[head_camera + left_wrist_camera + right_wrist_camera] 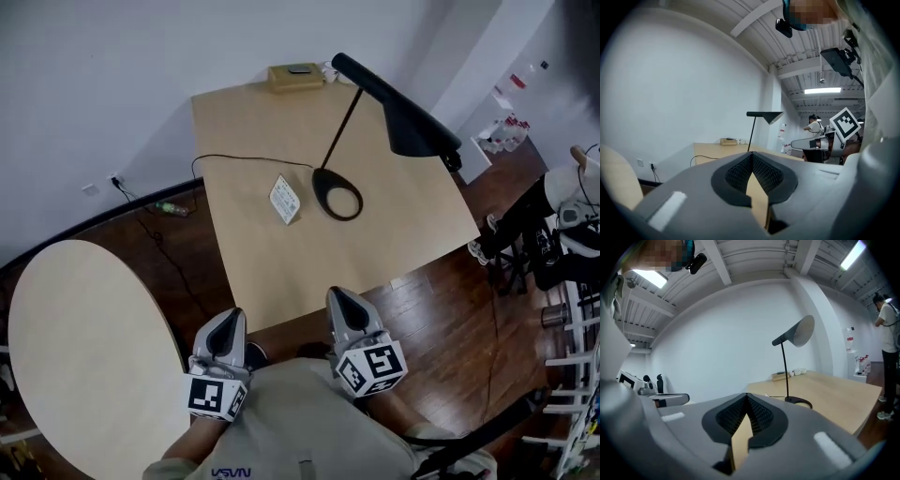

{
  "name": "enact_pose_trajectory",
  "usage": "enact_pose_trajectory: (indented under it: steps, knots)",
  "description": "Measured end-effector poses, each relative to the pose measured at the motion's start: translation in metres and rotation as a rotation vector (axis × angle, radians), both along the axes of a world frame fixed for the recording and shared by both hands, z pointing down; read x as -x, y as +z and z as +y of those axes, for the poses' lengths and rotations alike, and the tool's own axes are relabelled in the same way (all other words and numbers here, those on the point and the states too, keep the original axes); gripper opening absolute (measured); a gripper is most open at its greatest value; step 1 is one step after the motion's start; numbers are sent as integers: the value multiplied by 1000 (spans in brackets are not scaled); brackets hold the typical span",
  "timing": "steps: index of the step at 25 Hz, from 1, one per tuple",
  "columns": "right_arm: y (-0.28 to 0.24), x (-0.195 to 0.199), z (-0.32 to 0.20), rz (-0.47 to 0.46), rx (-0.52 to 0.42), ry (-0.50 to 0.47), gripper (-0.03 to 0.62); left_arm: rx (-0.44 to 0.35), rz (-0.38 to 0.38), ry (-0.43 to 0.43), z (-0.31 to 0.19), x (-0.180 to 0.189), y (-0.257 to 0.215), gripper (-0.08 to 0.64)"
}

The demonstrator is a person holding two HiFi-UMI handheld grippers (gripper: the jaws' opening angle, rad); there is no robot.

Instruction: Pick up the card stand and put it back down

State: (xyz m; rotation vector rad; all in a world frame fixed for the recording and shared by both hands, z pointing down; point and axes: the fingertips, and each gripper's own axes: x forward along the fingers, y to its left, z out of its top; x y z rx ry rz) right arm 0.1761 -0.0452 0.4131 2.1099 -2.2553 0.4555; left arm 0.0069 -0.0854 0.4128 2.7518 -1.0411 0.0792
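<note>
Closest in, the left tool [228, 330] and the right tool [345, 309] are held low against the person's body, just short of the near edge of the tabletop [281, 272]. Each one's own view shows its jaws closed tip to tip with nothing caught between them, only pale wood showing through the slit below. They look parked in a resting pose, so the pick-up has likely not begun.

Past a bare stretch of wood, the card stand [285, 200] stands near the middle of the tabletop, well apart from both tools. It stands free, so it should be easy to approach from the near side.

Just beside it on the right sits the ring-shaped base of a black lamp [338, 199], its thin stem leaning away to a shade [412, 117] that hangs over the right edge. A cable [239, 159] runs off to the left. A small tan box [295, 77] rests at the far edge against the wall.
</note>
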Motion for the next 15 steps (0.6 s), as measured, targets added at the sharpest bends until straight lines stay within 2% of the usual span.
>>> enact_pose_trajectory:
  steps: [3, 7, 12, 15]
  knots:
    - [4, -2, -26, 24, 8, -14, 0, 14, 11, -49, -13, 15, 4, 3]
    - [18, -17, -67, 50, 31, -58, 0, 45, -12, -114, -28, 22, 15, 3]
    - [50, -47, -123, 67, 73, -139, 3, 82, -52, -180, -43, 4, 23, 4]
    - [71, -63, -155, 61, 108, -190, 44, 83, -83, -236, -54, -12, 25, 3]
